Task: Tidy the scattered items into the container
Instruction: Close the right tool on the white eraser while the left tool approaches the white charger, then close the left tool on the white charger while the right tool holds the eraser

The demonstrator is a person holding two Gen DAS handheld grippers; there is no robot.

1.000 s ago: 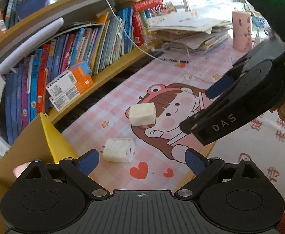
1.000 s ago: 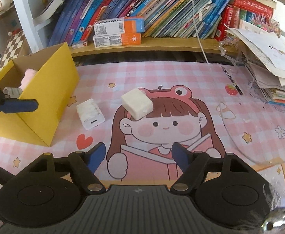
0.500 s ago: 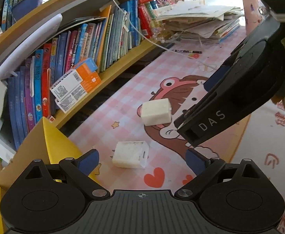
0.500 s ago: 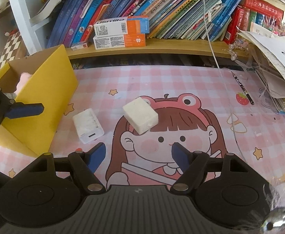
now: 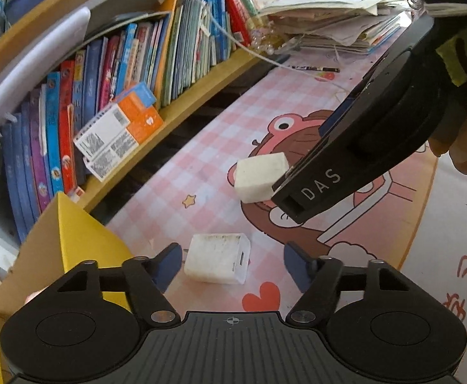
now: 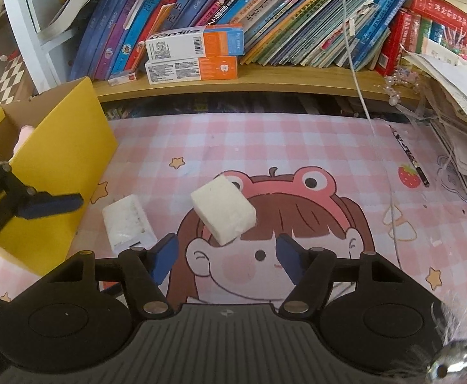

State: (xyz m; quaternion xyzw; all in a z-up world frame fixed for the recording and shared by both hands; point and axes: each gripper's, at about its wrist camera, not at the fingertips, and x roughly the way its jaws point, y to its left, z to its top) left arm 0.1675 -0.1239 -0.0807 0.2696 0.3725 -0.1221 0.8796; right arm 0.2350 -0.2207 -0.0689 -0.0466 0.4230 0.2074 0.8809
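A white charger block (image 5: 218,258) lies on the pink cartoon mat, just ahead of my open left gripper (image 5: 231,264); it also shows in the right wrist view (image 6: 127,224). A cream white eraser block (image 6: 223,212) lies further right on the mat, just ahead of my open right gripper (image 6: 226,256); it also shows in the left wrist view (image 5: 260,177). The yellow cardboard box (image 6: 63,147) stands at the left with something pink inside (image 6: 23,134). Both grippers are empty.
A wooden shelf (image 6: 265,80) of books runs along the back with orange-and-white cartons (image 6: 191,52) on it. A paper stack (image 6: 457,118) sits at the right, a pencil (image 6: 409,155) beside it. A white cable (image 6: 355,64) hangs down.
Both grippers have moved forward and down toward the mat; the charger and the eraser now sit close to the fingertips. Neither item has moved.
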